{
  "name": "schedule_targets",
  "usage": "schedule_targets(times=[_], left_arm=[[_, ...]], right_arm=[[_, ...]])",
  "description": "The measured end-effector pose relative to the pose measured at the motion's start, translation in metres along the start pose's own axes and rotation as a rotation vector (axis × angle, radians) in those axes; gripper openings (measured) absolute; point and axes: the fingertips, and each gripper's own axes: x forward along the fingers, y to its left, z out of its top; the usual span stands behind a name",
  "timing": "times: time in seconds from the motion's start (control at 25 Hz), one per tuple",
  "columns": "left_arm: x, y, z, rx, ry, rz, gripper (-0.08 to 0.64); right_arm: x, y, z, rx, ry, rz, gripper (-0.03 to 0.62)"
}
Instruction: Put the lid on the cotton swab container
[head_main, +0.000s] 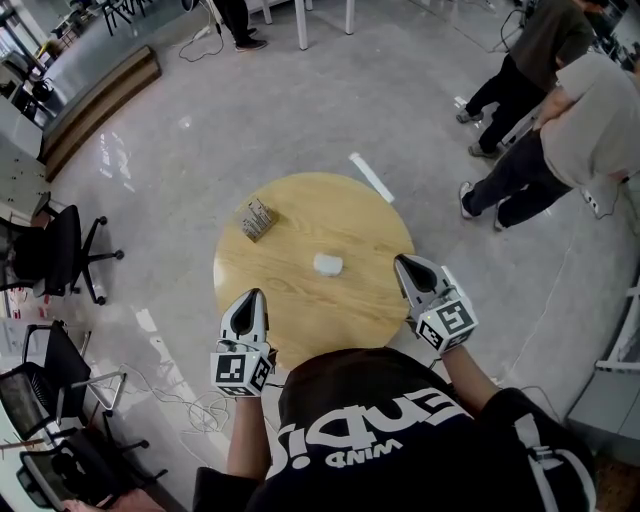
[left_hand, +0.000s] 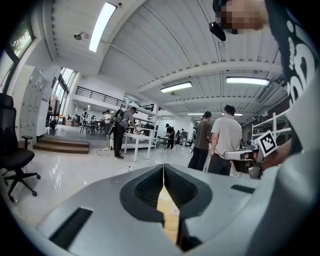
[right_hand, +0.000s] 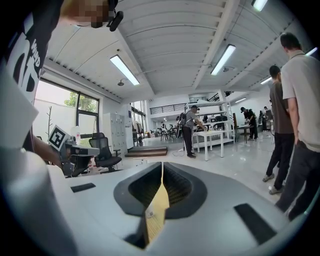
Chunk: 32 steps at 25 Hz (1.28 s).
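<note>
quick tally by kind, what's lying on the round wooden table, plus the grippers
small white item: 1
brown patterned box: 1
grippers, left gripper and right gripper: 2
total: 4

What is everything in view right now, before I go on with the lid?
Round table: one, light wood, centre of the floor.
White item: one, white, mid-table; too small to tell container from lid.
Small box: one, brown patterned, table's far left edge.
Strip: one, white, on the floor just beyond the table.
Office chairs: at least two, black, far left.
Wooden step: one, brown, upper left.
Bystanders: two, upper right.
Left gripper: one, grey, shut and empty, over the table's near left edge.
Right gripper: one, grey, shut and empty, at the table's right edge.
</note>
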Motion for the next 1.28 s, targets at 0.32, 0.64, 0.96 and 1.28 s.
schedule_targets(times=[0.32,0.64,0.96,1.28], left_arm=[[0.004,0.007,0.0,-0.008,-0.006,0.029,0.015],[0.007,0.006,-0.002,-0.001,-0.001,0.039,0.015],[0.006,0.008,-0.003,-0.011,0.001,0.055,0.015],[0.007,0.006,0.002,-0.012,-0.004,0.066,0.015]], right_arm=[[0.007,0.001,0.002,-0.017,-0.006,0.002,0.003],[0.012,0.004,0.004,-0.027,-0.021,0.013,0.003],[0.013,0.01,0.0,-0.022,-0.012,0.02,0.003],[0.014,0.011,0.003,-0.018,-0.008,0.031,0.003]])
